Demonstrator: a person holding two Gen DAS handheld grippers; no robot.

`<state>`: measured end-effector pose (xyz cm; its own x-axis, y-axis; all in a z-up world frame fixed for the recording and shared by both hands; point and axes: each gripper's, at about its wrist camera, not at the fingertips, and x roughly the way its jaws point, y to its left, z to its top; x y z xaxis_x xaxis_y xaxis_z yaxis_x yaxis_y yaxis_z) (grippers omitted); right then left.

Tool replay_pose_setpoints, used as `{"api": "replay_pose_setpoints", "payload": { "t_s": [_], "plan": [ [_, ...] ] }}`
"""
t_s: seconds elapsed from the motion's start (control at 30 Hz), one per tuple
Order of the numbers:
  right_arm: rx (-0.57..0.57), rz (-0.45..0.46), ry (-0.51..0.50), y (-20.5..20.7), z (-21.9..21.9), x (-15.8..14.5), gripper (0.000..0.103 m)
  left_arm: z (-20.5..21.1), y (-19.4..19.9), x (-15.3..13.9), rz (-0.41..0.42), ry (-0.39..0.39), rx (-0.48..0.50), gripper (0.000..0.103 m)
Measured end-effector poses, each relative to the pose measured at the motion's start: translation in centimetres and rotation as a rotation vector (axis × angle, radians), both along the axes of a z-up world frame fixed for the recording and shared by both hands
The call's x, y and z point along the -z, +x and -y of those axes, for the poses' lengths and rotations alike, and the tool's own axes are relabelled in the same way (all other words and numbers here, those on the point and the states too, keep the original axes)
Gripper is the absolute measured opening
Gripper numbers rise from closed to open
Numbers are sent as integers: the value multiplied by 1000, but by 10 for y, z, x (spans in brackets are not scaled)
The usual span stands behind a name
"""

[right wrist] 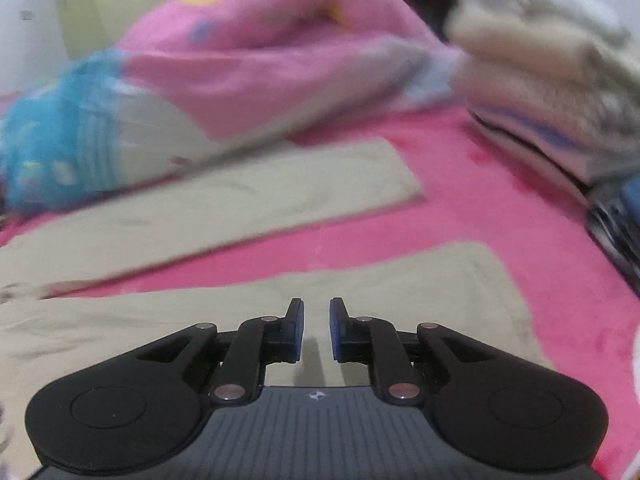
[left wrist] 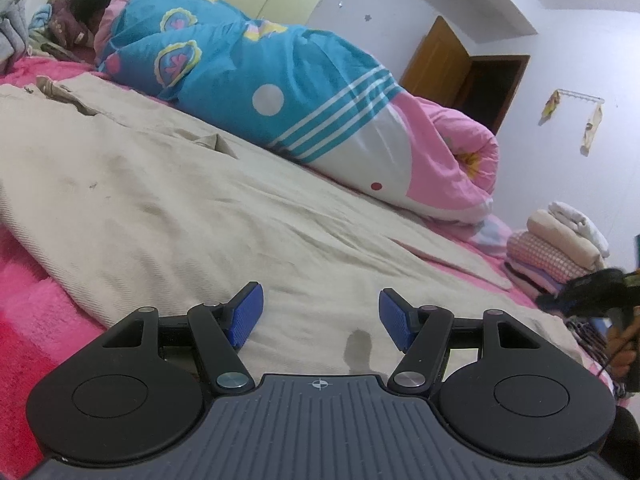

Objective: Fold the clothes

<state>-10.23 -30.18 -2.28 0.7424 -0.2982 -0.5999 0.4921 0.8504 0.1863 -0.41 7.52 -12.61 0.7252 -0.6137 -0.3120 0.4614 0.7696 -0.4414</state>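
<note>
Beige trousers (right wrist: 280, 316) are laid lengthwise, legs running far-right. Right gripper (right wrist: 316, 330), nearly closed and apparently empty, is nearer the near leg's hem. Left gripper (left wrist: 320, 320) is held half open, empty, over the seat.

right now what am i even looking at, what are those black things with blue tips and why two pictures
Those are two hand-held grippers, one in each of a person's hands, with no robot arm. Each carries a wide-angle camera looking forward along its two fingers, so there is one picture per hand.

The left gripper has its blue pads wide apart, with nothing between them. It sits low over a pair of beige cloth trousers spread on a fluffy pink bed cover.

The right gripper has its pads nearly together, with a narrow gap and nothing in it. Its picture is blurred. It shows the two trouser legs apart.

Beyond lie a rolled blue and pink quilt and a stack of folded clothes.
</note>
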Motion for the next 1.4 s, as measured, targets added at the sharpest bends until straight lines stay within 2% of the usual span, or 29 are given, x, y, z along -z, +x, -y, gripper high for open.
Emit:
{"api": "replay_pose_setpoints", "payload": {
  "t_s": [0.07,0.13,0.27,0.33,0.43,0.47,0.5,0.53,0.57,0.6,0.63,0.67,0.7,0.8,0.87,0.93,0.97,1.03,1.1,1.13,1.2,1.3,1.37,1.4],
  "plan": [
    [-149,33,-25,7,-31,5,18,0,-1,0,-2,2,-2,64],
    [-285,40,-57,15,-59,15,26,0,-1,-1,-8,-1,-6,64],
    [-397,-67,-162,9,-83,53,26,-3,-1,0,-20,-13,-6,64],
    [-342,-45,-207,-15,-58,57,26,-3,-1,0,-20,-15,-3,64],
    [-37,-92,-146,-42,25,53,26,-2,-1,0,-16,-6,-6,64],
    [63,-90,-76,-55,56,52,26,-1,-1,-1,-17,-5,-8,64],
    [146,-58,69,-69,89,51,11,-1,-1,-1,-19,-6,-10,64],
    [219,-41,172,-81,115,49,2,-1,0,-1,-22,-8,-11,64],
    [275,-51,181,-88,128,46,0,-1,0,-1,-26,-13,-11,64],
    [339,-72,140,-92,132,39,10,-2,1,-1,-29,-17,-10,64],
    [395,-105,73,-93,127,33,16,-3,1,-1,-31,-20,-8,64],
    [412,-117,10,-95,119,27,16,-3,1,-1,-30,-21,-6,64],
    [410,-105,-29,-99,111,20,16,-3,0,-1,-28,-20,-5,64],
    [253,-25,-20,-93,77,12,19,-3,-2,-1,-21,-10,-4,64],
    [125,-68,-57,-80,56,18,25,-3,-2,-1,-21,-8,-4,64],
    [55,-164,-53,-74,53,32,26,-4,-1,-2,-28,-16,-3,64],
    [46,-194,-35,-78,57,38,26,-5,-1,-2,-32,-22,-1,64],
    [80,-159,28,-105,73,43,20,-6,-1,-2,-34,-27,0,64],
    [183,-172,74,-132,83,37,20,-6,0,-2,-34,-28,1,64],
    [231,-190,67,-142,85,33,23,-5,-1,-2,-32,-24,-1,64],
    [278,-224,-10,-152,76,20,24,-3,-2,-2,-28,-14,-4,65],
    [212,-126,-48,-153,45,-3,24,-2,-2,-2,-22,-4,-5,66],
    [103,-45,-62,-138,23,-13,30,-1,-3,-2,-17,5,-6,66],
    [50,-24,-78,-128,11,-14,36,0,-3,-2,-14,10,-6,66]
  ]
}}
